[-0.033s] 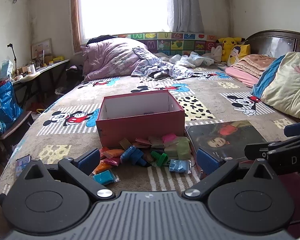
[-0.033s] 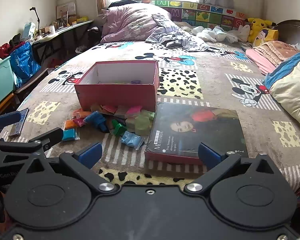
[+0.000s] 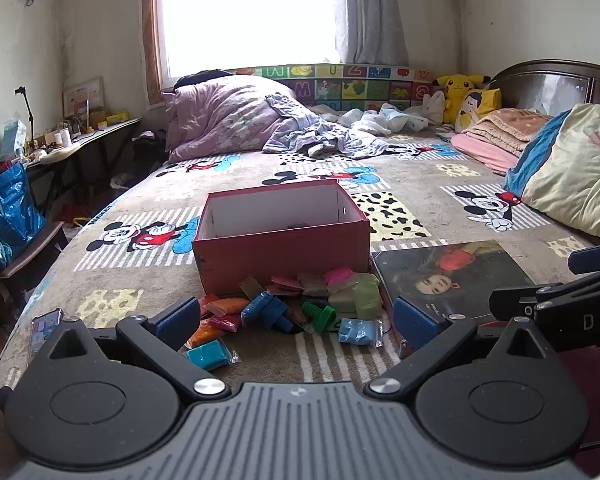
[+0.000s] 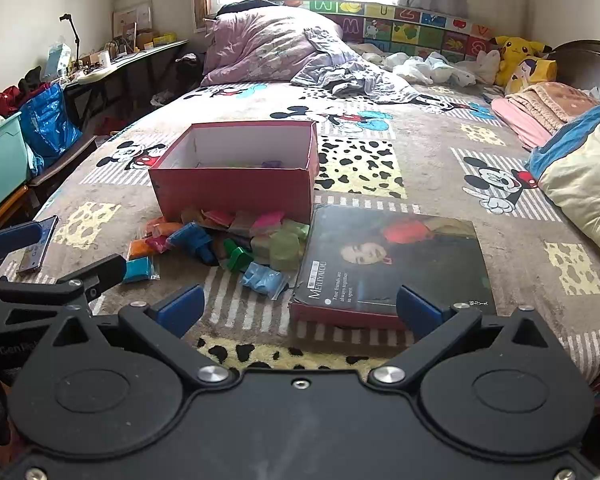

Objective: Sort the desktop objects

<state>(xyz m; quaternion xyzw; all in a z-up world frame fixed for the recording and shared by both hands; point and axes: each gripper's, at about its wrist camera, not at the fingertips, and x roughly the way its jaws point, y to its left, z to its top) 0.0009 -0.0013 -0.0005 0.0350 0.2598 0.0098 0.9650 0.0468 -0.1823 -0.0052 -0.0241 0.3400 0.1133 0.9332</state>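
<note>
Hovering over the bedspread, left gripper (image 3: 296,316) and right gripper (image 4: 298,306) both hold their fingers wide apart, gripping nothing.
Just ahead of the left gripper lies a green toy bolt (image 3: 319,313), long axis running left-right, threaded end leftward, amid clay packets (image 3: 360,331); beyond stands the red box (image 3: 281,236), open-topped, its lid (image 4: 392,264) beside it, directly ahead of the right gripper.
</note>
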